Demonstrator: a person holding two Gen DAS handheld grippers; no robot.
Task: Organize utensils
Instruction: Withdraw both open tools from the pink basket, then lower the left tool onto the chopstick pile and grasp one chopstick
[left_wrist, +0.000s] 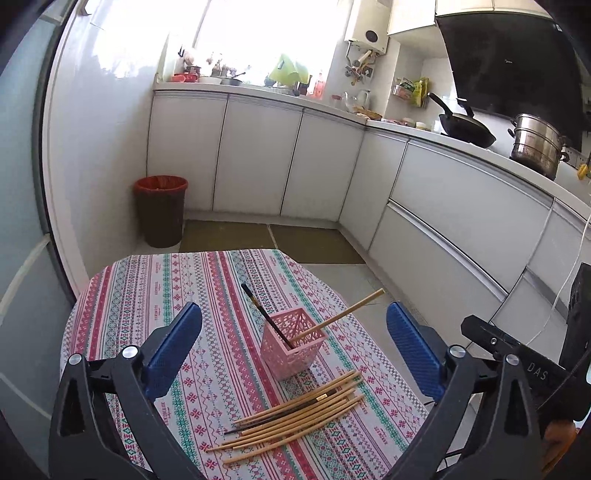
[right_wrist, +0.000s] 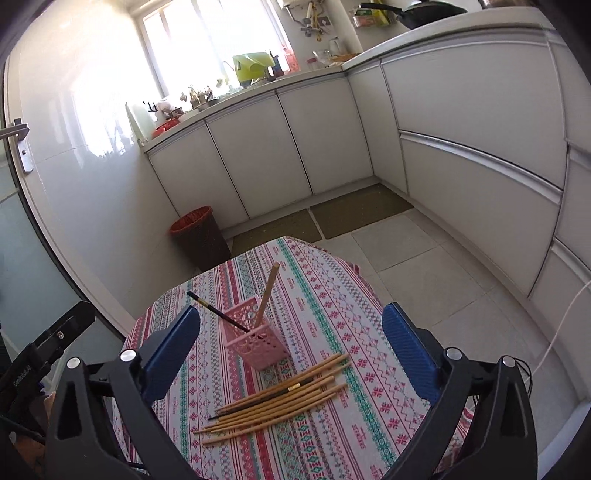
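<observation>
- Kitchen setting: a small table (left_wrist: 147, 295) under a patterned cloth, white cabinets (left_wrist: 258, 158) behind.
- Pink basket (left_wrist: 293, 341) stands mid-table, holding one dark chopstick (left_wrist: 266, 315) and one bamboo chopstick (left_wrist: 343, 314), both leaning.
- Loose chopsticks (left_wrist: 295, 413) lie just before it.
- Left gripper (left_wrist: 295, 354) and right gripper (right_wrist: 291, 350) hover with jaws spread wide, empty.

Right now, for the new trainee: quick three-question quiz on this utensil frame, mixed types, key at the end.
1. True or false: the pink basket already holds two chopsticks, one black and one bamboo.
2. Multiple choice: the loose chopstick pile lies A) inside the basket, B) on the tablecloth in front of the basket, C) on the floor.
3. Fill in: the left gripper and the right gripper are both ____, with nothing held.

Key: 1 true; 2 B; 3 open.
</observation>
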